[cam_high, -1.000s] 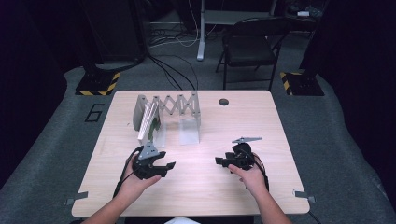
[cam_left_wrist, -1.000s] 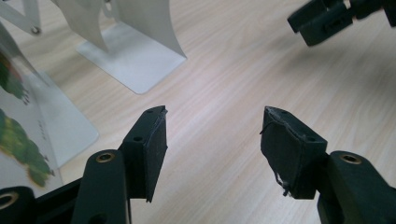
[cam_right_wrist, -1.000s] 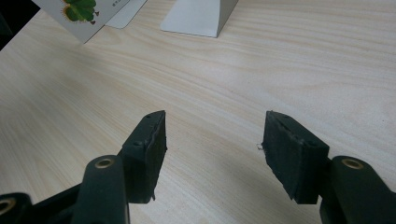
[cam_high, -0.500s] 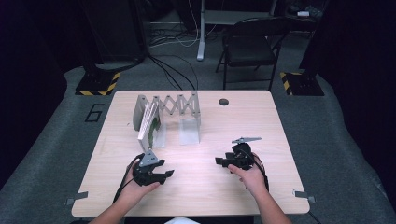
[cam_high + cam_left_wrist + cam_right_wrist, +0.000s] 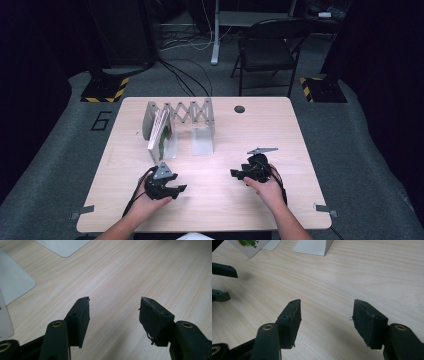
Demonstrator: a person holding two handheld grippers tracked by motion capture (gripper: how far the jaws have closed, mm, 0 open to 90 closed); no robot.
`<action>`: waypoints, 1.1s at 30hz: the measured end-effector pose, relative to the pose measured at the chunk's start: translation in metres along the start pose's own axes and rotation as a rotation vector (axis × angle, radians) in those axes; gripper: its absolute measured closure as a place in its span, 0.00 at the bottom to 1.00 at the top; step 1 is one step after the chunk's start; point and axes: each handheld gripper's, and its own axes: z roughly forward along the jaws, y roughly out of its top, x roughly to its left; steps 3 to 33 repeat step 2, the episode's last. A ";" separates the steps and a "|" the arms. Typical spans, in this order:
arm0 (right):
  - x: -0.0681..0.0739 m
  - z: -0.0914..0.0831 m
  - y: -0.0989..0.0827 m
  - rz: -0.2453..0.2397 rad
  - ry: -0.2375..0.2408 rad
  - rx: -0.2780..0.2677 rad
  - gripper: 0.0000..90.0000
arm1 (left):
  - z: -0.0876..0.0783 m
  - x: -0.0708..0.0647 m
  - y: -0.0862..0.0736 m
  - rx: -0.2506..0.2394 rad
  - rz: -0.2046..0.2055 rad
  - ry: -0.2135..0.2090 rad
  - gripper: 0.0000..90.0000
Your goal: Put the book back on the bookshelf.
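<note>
Both tongs stand apart with nothing between them: the left tongs [image 5: 176, 189] rest low over the near left of the bench [image 5: 280, 125], and the right tongs [image 5: 236, 173] sit level with them on the near right, their pads hovering over bare wood in both gripper views. What has changed is on the left side only. A second ago the left hand [image 5: 150, 197] was up close to the foot of the book [image 5: 161, 134], which leans upright in the left end of the folding rack [image 5: 186, 111]; now that hand has drawn back toward the person and settled lower, with a clear strip of bench between the tongs and the book. The right hand [image 5: 267, 187] has kept its place. The book and rack look the same as they did then, neither tipped nor shifted (as far as the small high view lets one judge). My reading is that the book has been left standing in the rack and the left hand has come away from it, so this piece of the work looks finished, or close to it. The left gripper view bears this out: rounded grey corners of the rack's plates [image 5: 15, 285] lie off to the side, well clear of the pads.
</note>
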 end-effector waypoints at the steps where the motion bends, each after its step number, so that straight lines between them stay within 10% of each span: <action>1: 0.000 0.000 0.000 -0.001 -0.001 -0.003 0.44 | -0.001 -0.002 0.001 -0.002 0.009 0.003 0.46; 33: -0.001 0.000 0.000 0.000 -0.003 0.000 0.44 | -0.003 -0.004 0.002 -0.009 0.015 -0.001 0.47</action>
